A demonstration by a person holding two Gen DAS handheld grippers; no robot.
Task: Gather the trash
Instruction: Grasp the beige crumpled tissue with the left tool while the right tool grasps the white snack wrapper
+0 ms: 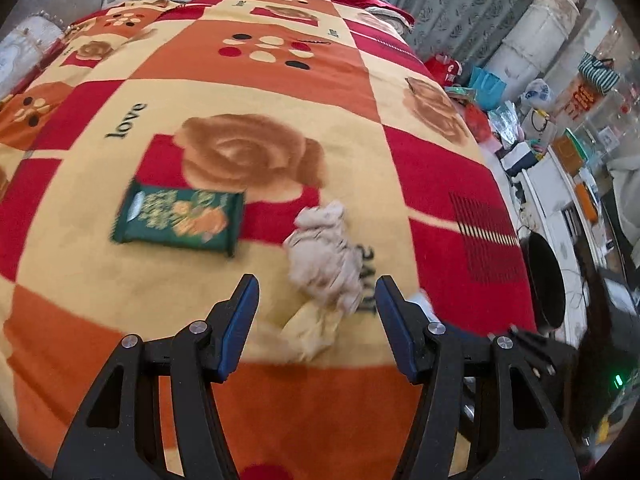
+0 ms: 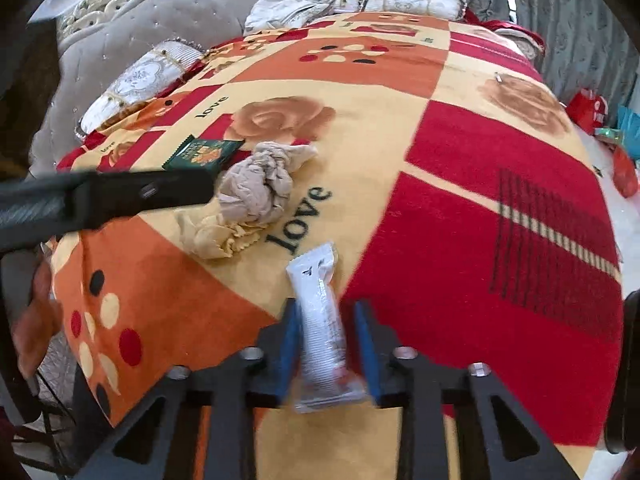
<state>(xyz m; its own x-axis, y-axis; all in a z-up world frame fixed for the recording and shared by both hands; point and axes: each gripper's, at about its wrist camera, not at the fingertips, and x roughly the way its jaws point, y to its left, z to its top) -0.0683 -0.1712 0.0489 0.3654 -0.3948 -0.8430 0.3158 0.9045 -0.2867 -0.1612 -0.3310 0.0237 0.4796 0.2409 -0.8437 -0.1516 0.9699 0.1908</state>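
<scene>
Looking down my right gripper, I see a white wrapper standing lengthwise between the blue pads, its far end poking out over the blanket and its near end back by the hinges. Ahead of my left gripper, a crumpled beige paper wad lies just past the fingertips, with a yellowish scrap touching it and lying in the gap between the jaws. A green snack packet lies further off to the left, apart from the wad.

All of this sits on a bed covered by a red, orange and cream blanket printed with roses and the word "love". Pale pillows and a tufted headboard are at the far end, green curtains beyond, and cluttered shelves and bags along the right.

My right jaws are drawn in narrow around the white wrapper, holding it. My left jaws stand about halfway apart, gripping nothing.
</scene>
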